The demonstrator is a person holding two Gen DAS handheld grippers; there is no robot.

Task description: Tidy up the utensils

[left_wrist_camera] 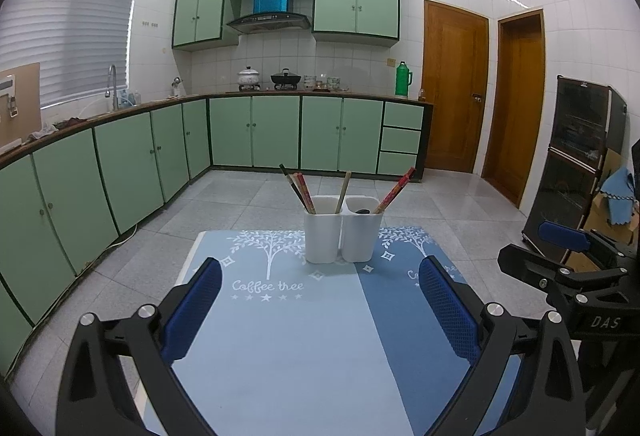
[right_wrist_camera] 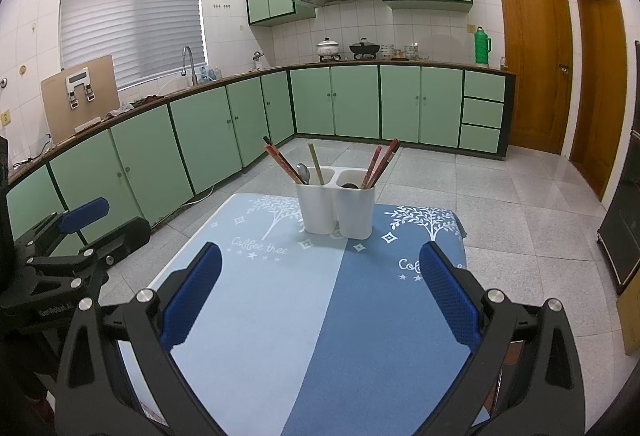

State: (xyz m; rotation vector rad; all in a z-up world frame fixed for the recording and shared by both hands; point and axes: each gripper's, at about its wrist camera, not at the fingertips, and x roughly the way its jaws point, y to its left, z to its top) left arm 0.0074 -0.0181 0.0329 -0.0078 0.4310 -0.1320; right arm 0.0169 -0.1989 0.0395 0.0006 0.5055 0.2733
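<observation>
Nearest the lens, the left hand-held gripper (left_wrist_camera: 320,310) has its jaws spread wide, its blue mesh-textured pads (left_wrist_camera: 192,312) on black angular arms, holding nothing above the desk (left_wrist_camera: 280,356). The right hand-held gripper (right_wrist_camera: 320,300) is likewise spread and empty, its ribbed blue pads (right_wrist_camera: 450,294) flanking bare cloth.

At 12 o'clock from both grippers, well apart from the fingertips, stands the utensil holder (left_wrist_camera: 342,236): a smooth white plastic caddy of two rounded, upright cups joined side by side. The left cup holds red patterned chopsticks (left_wrist_camera: 302,191) leaning toward 11 o'clock and one pale bamboo stick (left_wrist_camera: 343,191); in the right wrist view a metal spoon (right_wrist_camera: 303,171) shows there too. The right cup holds more red chopsticks (left_wrist_camera: 396,189) leaning toward 1 o'clock, and something dark inside that is too hidden to name.

The holder sits near the desk's far edge on a two-tone blue tablecloth (right_wrist_camera: 320,316) printed with white trees and "Coffee tree". The cloth between grippers and holder is flat and open. Beyond the edges lies grey speckled tile floor (left_wrist_camera: 240,203), then green cabinets (left_wrist_camera: 256,131).
</observation>
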